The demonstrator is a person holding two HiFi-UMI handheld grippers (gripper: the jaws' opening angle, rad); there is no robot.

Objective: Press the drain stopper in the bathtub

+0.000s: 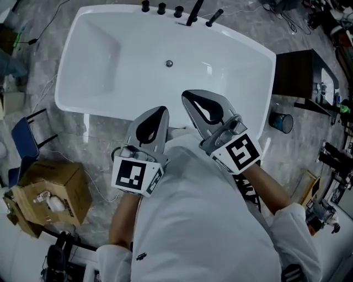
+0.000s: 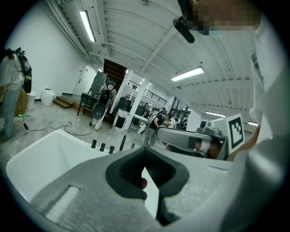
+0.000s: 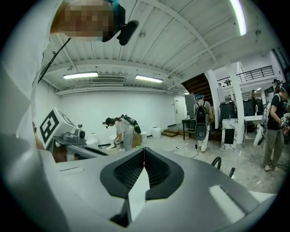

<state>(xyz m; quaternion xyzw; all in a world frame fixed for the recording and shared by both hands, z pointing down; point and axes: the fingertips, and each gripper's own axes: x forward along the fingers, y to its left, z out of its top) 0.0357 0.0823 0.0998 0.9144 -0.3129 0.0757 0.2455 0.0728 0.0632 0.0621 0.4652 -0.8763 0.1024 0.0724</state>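
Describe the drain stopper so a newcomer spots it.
Find the white bathtub at the top of the head view. On its floor near the far rim sits the drain stopper: a small round grey disc, alone in the basin, unlike the black tap fittings on the rim.

The right gripper [image 3: 144, 152] has its jaws closed tip to tip on nothing, with the left gripper [image 3: 93, 152] near at left, dark taps [image 3: 217, 162] near at right, a person bending [image 3: 120, 131] far off, and a backpack wearer [image 3: 202, 118] standing far right
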